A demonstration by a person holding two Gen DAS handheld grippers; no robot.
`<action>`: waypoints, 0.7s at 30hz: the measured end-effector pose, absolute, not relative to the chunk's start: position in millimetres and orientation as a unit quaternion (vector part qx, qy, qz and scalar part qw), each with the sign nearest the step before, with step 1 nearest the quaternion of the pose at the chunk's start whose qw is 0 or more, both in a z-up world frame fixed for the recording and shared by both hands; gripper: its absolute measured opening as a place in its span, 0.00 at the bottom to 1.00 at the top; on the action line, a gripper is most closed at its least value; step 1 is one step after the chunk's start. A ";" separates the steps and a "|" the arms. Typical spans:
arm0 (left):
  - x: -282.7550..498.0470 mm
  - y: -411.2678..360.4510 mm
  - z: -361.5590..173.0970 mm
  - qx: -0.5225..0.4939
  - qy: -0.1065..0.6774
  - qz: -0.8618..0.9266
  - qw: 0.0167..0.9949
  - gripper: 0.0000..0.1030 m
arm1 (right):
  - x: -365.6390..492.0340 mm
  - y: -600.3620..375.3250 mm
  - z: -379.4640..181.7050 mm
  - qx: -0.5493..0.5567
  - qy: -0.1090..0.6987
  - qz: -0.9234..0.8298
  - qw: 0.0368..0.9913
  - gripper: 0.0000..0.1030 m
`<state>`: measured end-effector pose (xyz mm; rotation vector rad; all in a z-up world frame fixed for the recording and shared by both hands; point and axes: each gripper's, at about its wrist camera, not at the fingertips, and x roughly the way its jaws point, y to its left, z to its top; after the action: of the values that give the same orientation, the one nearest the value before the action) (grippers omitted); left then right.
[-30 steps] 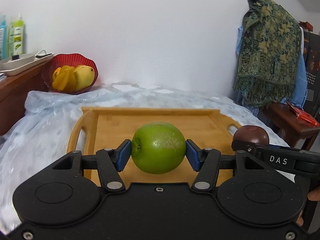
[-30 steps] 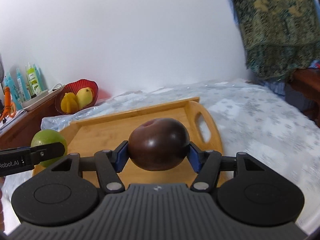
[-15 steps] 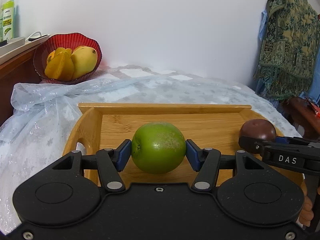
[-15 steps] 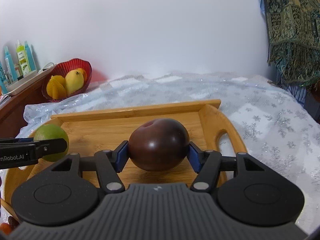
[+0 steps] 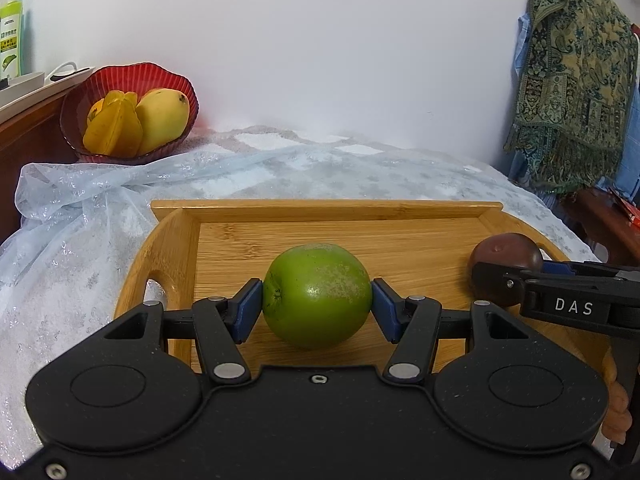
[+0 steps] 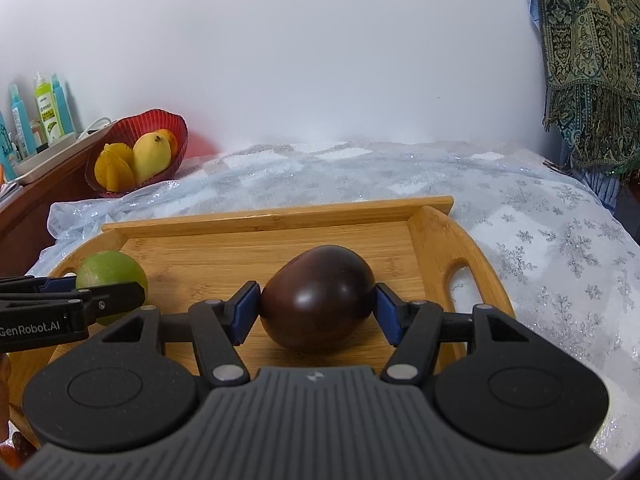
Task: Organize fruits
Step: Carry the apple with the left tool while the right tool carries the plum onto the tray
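Note:
My left gripper (image 5: 317,307) is shut on a green round fruit (image 5: 317,295), low over the left part of a wooden tray (image 5: 328,210). My right gripper (image 6: 318,310) is shut on a dark purple-brown fruit (image 6: 318,298), low over the right part of the same tray (image 6: 276,216). Each gripper shows in the other's view: the dark fruit at the right (image 5: 506,252), the green fruit at the left (image 6: 110,270). Whether the fruits touch the tray floor I cannot tell.
A red bowl (image 5: 132,80) with a yellow mango (image 5: 162,118) and a starfruit (image 5: 114,128) stands at the back left by a wooden shelf with bottles (image 6: 48,108). The tray lies on a pale sparkly cloth (image 6: 560,248). A patterned shawl (image 5: 572,76) hangs at the right.
Both grippers have moved forward and down toward the tray, still holding their fruits. The tray and red bowl look nearer and larger.

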<state>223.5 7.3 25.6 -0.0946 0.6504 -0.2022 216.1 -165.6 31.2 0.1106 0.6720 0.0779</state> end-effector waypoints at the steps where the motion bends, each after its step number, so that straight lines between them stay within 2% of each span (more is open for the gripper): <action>1: 223.2 7.3 25.5 -0.047 0.319 -0.099 0.942 0.54 | 216.1 -165.5 31.3 0.054 0.330 0.038 0.942 0.62; 14: 220.9 11.7 25.8 -0.058 0.319 -0.101 0.941 0.55 | 215.3 -167.0 30.8 0.055 0.332 0.036 0.941 0.64; 16: 219.3 11.8 25.8 -0.057 0.317 -0.100 0.941 0.55 | 215.3 -167.4 29.8 0.053 0.334 0.032 0.941 0.67; 18: 216.9 11.7 26.7 -0.053 0.312 -0.098 0.944 0.55 | 215.7 -167.6 27.8 0.050 0.339 0.027 0.939 0.74; 21: 215.0 12.3 28.1 -0.049 0.308 -0.097 0.945 0.56 | 216.1 -169.3 24.1 0.048 0.347 0.017 0.936 0.77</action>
<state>215.0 12.3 28.1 -0.0999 0.6281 -0.1967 216.1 -169.2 24.1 0.0987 0.7095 0.0355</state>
